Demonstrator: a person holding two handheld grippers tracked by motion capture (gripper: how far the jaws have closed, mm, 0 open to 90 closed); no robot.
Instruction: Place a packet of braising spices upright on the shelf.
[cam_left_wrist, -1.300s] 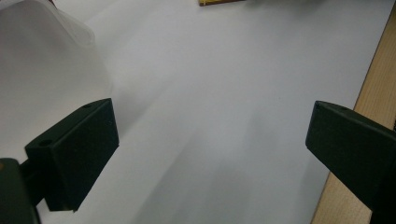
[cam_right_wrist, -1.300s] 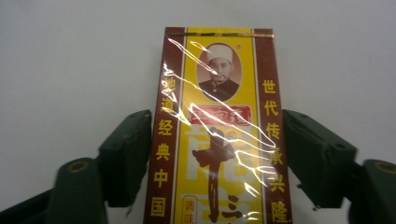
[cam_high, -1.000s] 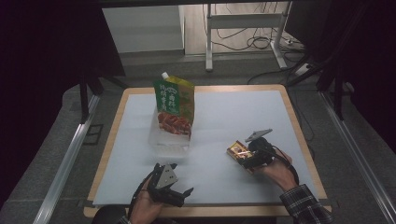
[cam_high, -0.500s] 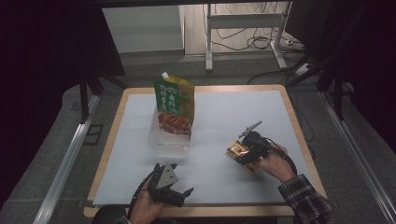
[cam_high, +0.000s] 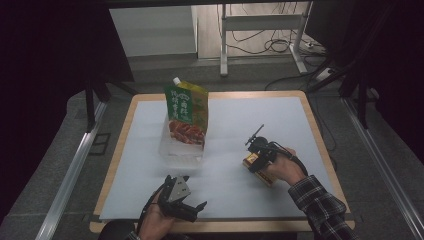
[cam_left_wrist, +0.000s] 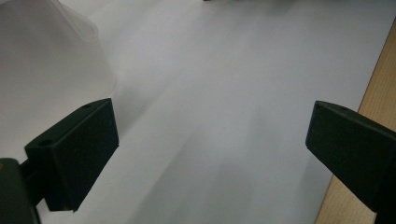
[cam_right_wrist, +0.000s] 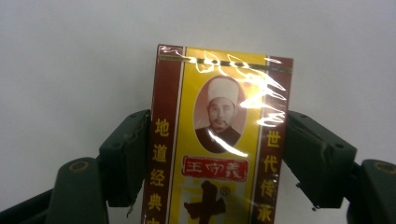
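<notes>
Right gripper view: right tool (cam_right_wrist: 219, 154) clamped on glossy rectangular box (cam_right_wrist: 219, 140); left tool (cam_left_wrist: 210, 149) jaws apart.

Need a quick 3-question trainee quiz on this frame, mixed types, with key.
1. True or false: the right tool has its jaws on both sides of the yellow-and-maroon box.
2. Multiple choice: the green pouch stands in A) a clear container, B) a wooden bowl, C) the left tool.
3. Fill in: the left tool has its jaws ____ over the white mat.

Key: 1 true; 2 A, the clear container; 3 open, nothing between them.
</notes>
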